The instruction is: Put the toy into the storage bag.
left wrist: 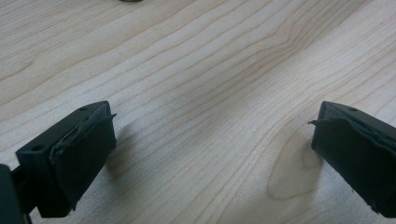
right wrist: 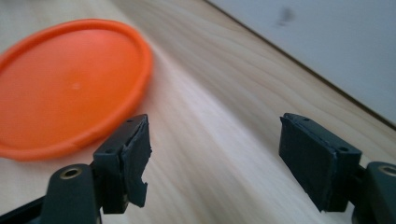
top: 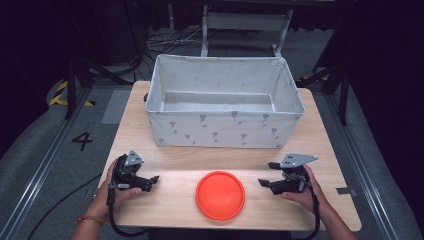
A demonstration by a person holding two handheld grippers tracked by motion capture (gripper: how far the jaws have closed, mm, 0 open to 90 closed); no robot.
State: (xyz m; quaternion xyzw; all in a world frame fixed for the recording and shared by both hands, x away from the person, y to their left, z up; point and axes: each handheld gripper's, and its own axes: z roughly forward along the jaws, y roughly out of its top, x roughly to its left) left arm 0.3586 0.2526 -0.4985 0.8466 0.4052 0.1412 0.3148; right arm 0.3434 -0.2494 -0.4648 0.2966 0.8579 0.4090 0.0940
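Disc [top: 220, 195] handling looks easy enough: one orange plastic plate-like thing, probably light and fairly stiff, with a smooth top that is likely slippery. It is laid flat on the tabletop [top: 165, 155] at the lower centre of the high view, between the two claws and touching neither. A flat-lying disc can't really be pinched from above, so the raised rim is judged the best spot to be taken, with one jaw slid under the edge nearest the right claw [top: 266, 173].

Right claw jaws are seen apart with nothing between them, pointed toward the disc [right wrist: 70, 88] from the lower right of the high view; in the right gripper view the disc sits at the upper left. Left claw [top: 154, 180] is also held wide apart over bare wood at the lower left, nothing gripped.

Count: one disc, one white fabric bin [top: 225, 130] with a small grey print at the upper middle, two claws.
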